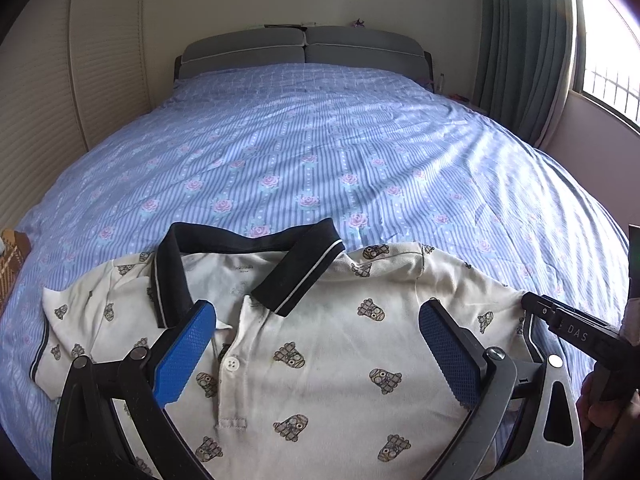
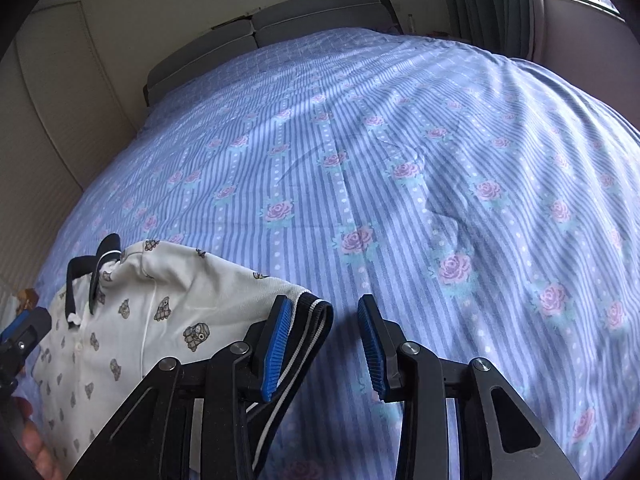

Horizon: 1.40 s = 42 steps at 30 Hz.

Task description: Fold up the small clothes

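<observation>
Left gripper (image 1: 316,354): jaws spread wide, 2 blue pads (image 1: 182,354) apart over the chest of the polo shirt (image 1: 340,344). Nothing sits between the pads; whether the tips touch the cloth cannot be told.

Right gripper (image 2: 324,344): jaws at a narrow gap, not pressed together. The dark striped sleeve cuff (image 2: 312,328) lies against the inner face of the left-side pad; the other pad stands clear of it, with bedsheet showing between. No clamp on the cuff is visible. In the left wrist view this gripper's black body shows at the shirt's right sleeve edge, with part of a hand (image 1: 600,400) behind it.

Shirt: small, cream-white, printed with little brown figures, dark collar (image 1: 240,264) with a thin white line. It lies face up and spread flat at the near end of the bed, collar toward the headboard. The placket holds 1 clear white button (image 1: 231,364). The sleeve at the left of the left wrist view lies out flat on the sheet.

Bed: covered by a blue striped bedsheet (image 1: 320,140) with pink roses, lightly wrinkled. Grey headboard (image 1: 304,50) at the far end. Pale slatted wardrobe doors (image 1: 48,100) stand on the left, a green curtain (image 1: 516,52) and a bright window (image 1: 608,52) on the right.
</observation>
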Motion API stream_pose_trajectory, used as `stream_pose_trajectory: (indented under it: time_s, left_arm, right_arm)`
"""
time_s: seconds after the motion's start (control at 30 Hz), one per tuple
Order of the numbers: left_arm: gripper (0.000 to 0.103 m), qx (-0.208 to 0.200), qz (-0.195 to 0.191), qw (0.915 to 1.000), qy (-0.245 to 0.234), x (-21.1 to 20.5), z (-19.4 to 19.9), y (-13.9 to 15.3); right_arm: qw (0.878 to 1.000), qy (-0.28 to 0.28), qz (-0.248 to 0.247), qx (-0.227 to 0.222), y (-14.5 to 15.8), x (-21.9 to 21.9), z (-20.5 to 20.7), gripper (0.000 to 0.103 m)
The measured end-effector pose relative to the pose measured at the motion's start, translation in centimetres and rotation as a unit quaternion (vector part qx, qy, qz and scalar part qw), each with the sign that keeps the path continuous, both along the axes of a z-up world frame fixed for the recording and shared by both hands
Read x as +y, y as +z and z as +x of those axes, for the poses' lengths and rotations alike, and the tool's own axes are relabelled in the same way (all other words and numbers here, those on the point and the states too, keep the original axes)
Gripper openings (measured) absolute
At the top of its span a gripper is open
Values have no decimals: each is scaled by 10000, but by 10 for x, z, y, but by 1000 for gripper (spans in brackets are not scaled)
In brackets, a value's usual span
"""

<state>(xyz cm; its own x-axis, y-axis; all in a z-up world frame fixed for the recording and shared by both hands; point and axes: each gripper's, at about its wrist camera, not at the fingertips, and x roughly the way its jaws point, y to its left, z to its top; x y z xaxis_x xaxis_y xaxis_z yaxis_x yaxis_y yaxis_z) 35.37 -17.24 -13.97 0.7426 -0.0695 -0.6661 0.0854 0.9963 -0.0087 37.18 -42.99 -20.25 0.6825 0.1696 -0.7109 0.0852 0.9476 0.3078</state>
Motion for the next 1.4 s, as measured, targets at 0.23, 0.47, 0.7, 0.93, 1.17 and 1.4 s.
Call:
stream_pose_trajectory:
  time_s: [0.23,0.47,0.7,0.93,1.17,1.4]
  left_arm:
    - [103,-46,399,9983,-418,-31,32,-13]
    - [103,209,762,9945,-692,-52,71,-37]
    - [103,438,1003,9920,-636,-55,104,-52]
    - [99,485,831,9924,-764,-52,105,-44]
    - [98,198,596,9939,-907,-33,64,2]
    - [98,70,538,9955,-779,6,28,36]
  right_arm:
    - [9993,173,323,-29,-7,-5,3,18]
    - [9991,226,339,-100,-5,-7,1,8]
    - [9985,239,403,-274,4,-6,-7,5]
    - [9972,385,439,-475,26,3,-15,5]
    - [9951,565,507,-629,53,28,-29,5]
    - [9891,1096,611,-765,78,86,-48,5]
